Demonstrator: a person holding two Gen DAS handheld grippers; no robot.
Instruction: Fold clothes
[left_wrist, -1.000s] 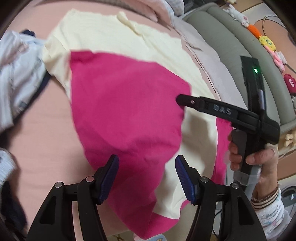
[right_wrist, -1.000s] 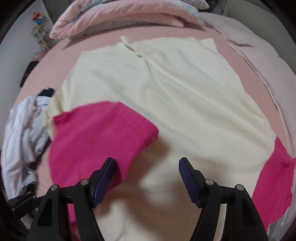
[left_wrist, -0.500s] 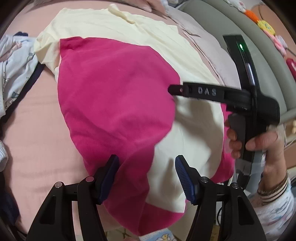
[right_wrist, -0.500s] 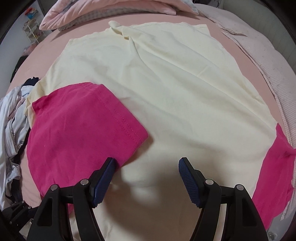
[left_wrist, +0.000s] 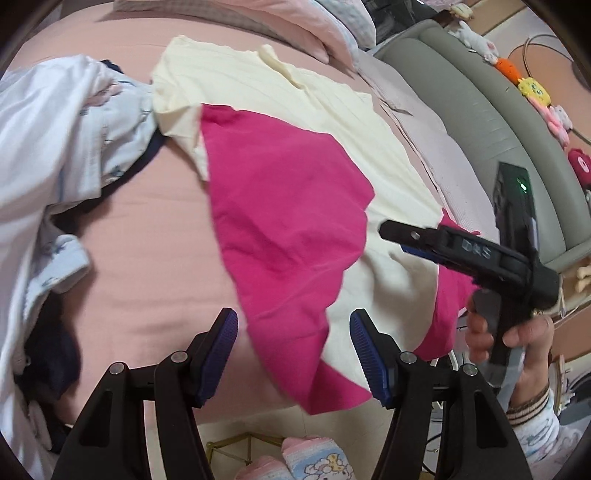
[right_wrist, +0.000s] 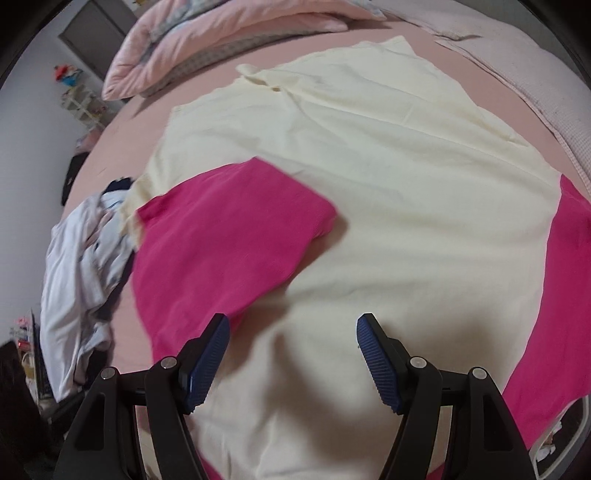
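Pink bedsheet (right_wrist: 155, 110), a cream shirt (right_wrist: 388, 184) with magenta sleeves spread flat on it; left sleeve (right_wrist: 221, 236) folded onto the body. Heap of pale clothes (left_wrist: 55, 147) beside it; pink duvet (right_wrist: 207, 33) at the head; grey padded bedframe (left_wrist: 498, 122) with plush toys. Left gripper (left_wrist: 293, 354) and right gripper (right_wrist: 293, 360) stood agape, empty, above the shirt

One cream-and-pink shirt (right_wrist: 388, 206) spread on one pink bed (left_wrist: 155, 266). Two pink sleeves: one (right_wrist: 229, 236) folded onto shirt body, one (right_wrist: 561, 295) at shirt's right edge. One white clothes heap (left_wrist: 55, 147) left of shirt. Two grippers (left_wrist: 293, 350) (right_wrist: 291, 354). One hand (left_wrist: 517, 339).
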